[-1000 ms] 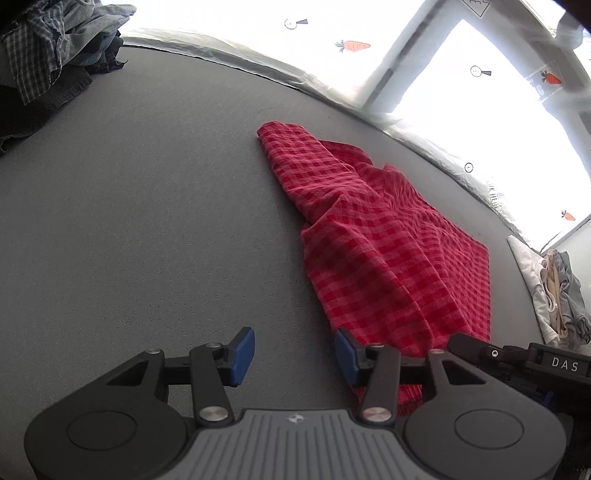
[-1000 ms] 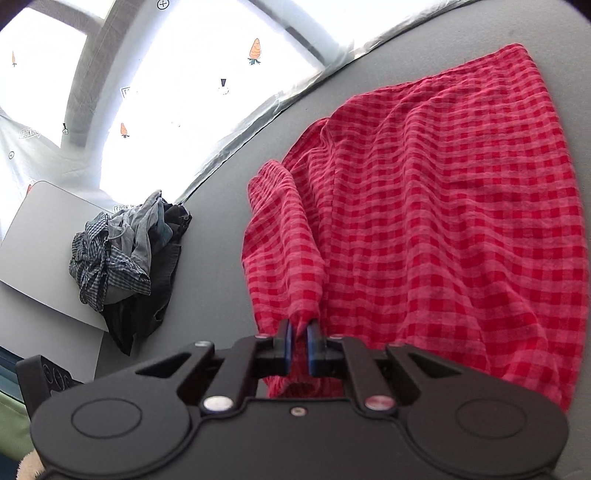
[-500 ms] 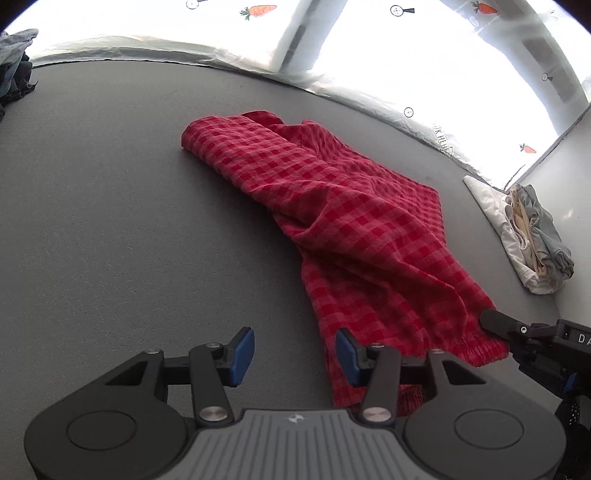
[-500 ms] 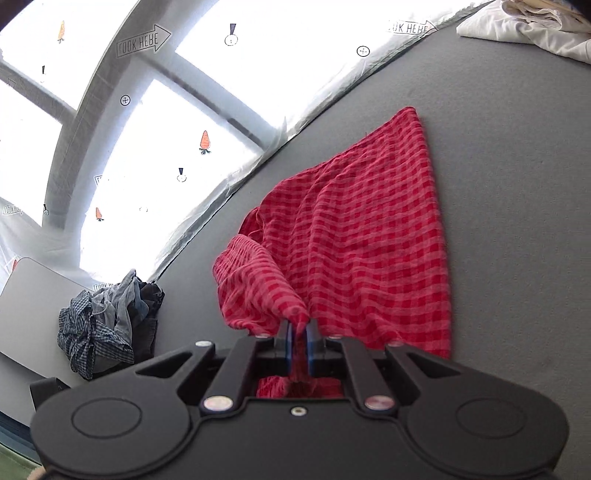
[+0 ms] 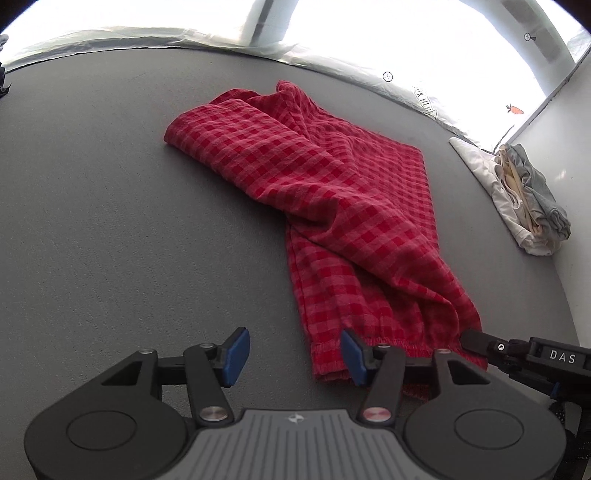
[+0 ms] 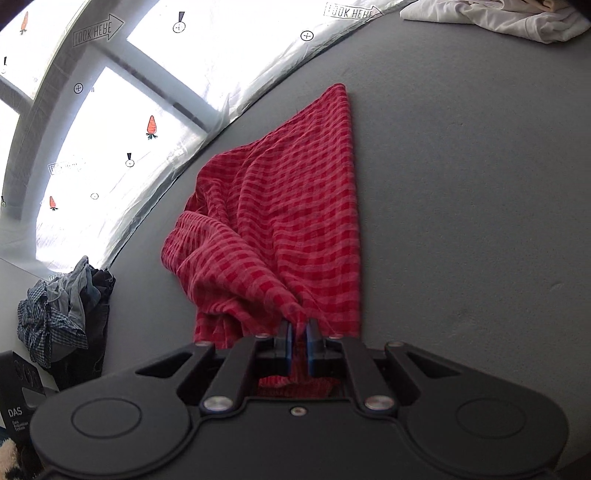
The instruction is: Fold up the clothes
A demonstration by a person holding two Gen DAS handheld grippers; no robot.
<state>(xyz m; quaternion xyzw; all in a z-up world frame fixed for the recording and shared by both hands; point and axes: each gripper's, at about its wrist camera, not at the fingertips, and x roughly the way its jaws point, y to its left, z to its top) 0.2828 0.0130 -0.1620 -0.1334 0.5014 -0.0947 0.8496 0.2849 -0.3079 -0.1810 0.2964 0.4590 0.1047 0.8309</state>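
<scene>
A red checked garment (image 5: pixel 343 206) lies rumpled on the grey table, with one part folded over the rest. Its elastic waistband end lies nearest me. My left gripper (image 5: pixel 293 350) is open and empty, just above the table; its right pad sits at the waistband's left corner. My right gripper (image 6: pixel 298 343) is shut on a bunch of the red garment (image 6: pixel 291 236) at the waistband. It shows at the right edge of the left wrist view (image 5: pixel 476 339), touching the cloth.
A pile of folded pale clothes (image 5: pixel 524 199) lies at the table's far right, also in the right wrist view (image 6: pixel 495 16). A heap of blue and dark clothes (image 6: pixel 62 314) lies at the left. Bright window panels run along the far table edge.
Both grippers have swung round the garment to its waistband end. The right gripper, still shut on the cloth, has pulled it along the table. The left gripper stayed open.
</scene>
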